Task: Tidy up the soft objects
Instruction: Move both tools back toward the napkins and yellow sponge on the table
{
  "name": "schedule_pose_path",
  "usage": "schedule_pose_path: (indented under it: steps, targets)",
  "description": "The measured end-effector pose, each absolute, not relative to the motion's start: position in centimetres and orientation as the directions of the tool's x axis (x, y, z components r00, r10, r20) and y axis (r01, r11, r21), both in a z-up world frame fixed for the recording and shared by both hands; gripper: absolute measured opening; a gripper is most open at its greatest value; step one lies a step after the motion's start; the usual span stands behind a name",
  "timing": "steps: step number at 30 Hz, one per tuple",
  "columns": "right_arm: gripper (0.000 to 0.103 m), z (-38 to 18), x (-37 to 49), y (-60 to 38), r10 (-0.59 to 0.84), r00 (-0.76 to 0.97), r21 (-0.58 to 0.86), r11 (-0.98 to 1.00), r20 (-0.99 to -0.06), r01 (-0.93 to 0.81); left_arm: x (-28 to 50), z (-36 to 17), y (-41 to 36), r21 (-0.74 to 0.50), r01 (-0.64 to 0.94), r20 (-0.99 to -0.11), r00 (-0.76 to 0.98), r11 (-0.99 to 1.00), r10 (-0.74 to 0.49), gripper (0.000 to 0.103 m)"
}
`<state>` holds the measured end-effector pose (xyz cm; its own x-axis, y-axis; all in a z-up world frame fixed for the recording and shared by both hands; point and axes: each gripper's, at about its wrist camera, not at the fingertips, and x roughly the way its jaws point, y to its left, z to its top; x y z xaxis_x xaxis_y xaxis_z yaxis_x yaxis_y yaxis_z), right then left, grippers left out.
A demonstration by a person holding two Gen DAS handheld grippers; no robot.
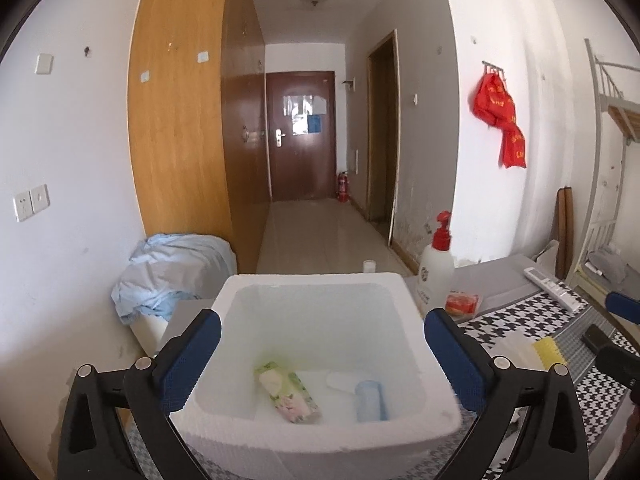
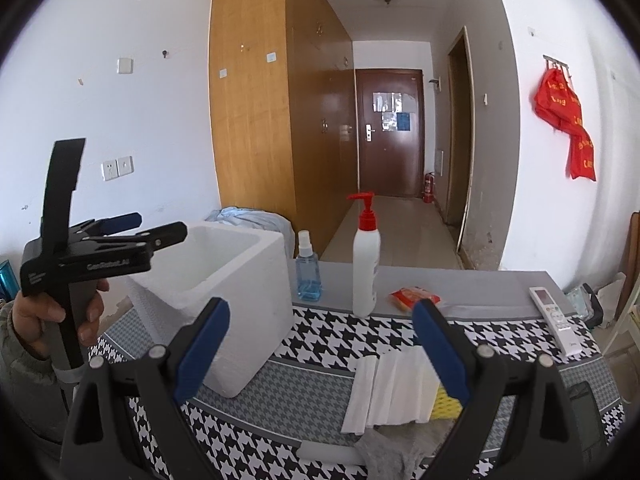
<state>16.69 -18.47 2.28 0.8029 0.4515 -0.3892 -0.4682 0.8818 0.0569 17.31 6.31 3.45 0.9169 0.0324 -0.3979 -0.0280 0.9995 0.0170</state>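
Bright, even daylight; sharp focus, strong fisheye bending, dark vignetted corners.

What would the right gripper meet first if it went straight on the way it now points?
Probably the folded white tissue on the houndstooth cloth: it lies between the open right gripper fingers, just ahead and below. Depth is uncertain; a flatter path might reach the white pump bottle.

Foam box (image 2: pixel 224 300) at table's (image 2: pixel 480 284) left end; tissue packet (image 1: pixel 290 392) inside; spray bottle (image 2: pixel 308 268), pump bottle (image 2: pixel 366 264) right of it; remote (image 2: pixel 554 318) far right.
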Motion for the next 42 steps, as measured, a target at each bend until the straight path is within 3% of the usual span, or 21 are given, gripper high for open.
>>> schedule_pose_path:
  steps: [42]
  targets:
    - [0.095, 4.1, 10.8, -21.3, 0.445, 0.840, 0.038, 0.889, -0.310, -0.456, 7.3, 4.8, 3.0, 0.023, 0.007, -0.262, 0.965, 1.000, 0.000, 0.102]
